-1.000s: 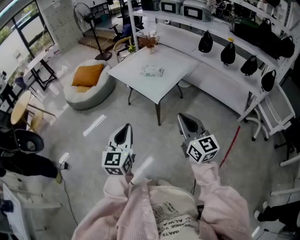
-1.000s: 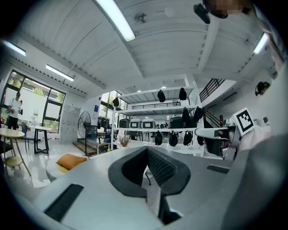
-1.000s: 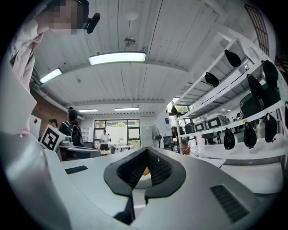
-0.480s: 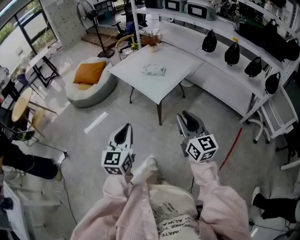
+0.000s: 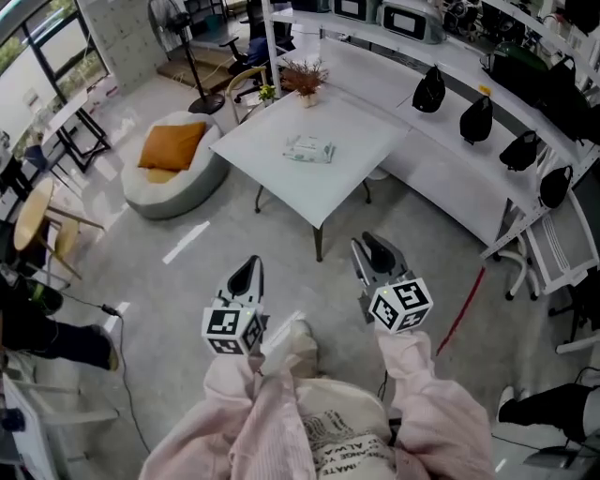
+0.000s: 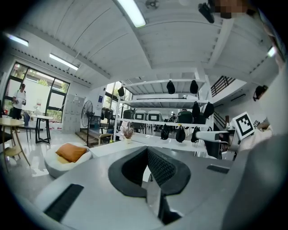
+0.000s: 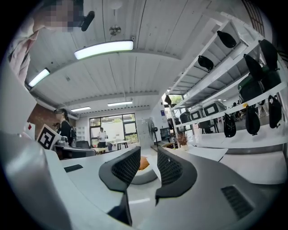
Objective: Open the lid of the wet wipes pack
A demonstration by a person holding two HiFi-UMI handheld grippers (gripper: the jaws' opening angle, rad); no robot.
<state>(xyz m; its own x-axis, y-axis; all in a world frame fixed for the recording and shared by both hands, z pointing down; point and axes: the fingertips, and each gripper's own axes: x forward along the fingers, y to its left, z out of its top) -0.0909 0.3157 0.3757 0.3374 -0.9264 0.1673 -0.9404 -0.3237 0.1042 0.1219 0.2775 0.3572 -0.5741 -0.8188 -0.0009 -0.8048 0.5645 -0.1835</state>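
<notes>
The wet wipes pack (image 5: 308,148), pale green and white, lies flat near the middle of a white square table (image 5: 281,183) across the room. Both grippers are held out over the floor, well short of the table. My left gripper (image 5: 246,271) is at the lower left with its jaws together and nothing in them; its own view shows the pads meeting (image 6: 147,155). My right gripper (image 5: 376,251) is at the lower right. Its jaws are opening, with a clear gap and nothing between them (image 7: 148,164). I cannot make out the pack in either gripper view.
A potted plant (image 5: 303,80) stands at the table's far corner. A beanbag with an orange cushion (image 5: 173,159) lies left of the table. A white counter and shelves with black bags (image 5: 476,120) run along the right. A standing fan (image 5: 169,21) is at the back left.
The person has walked toward the table, which now sits nearer in the head view; a shoe shows below. The right gripper's jaws have gone from shut to parted.
</notes>
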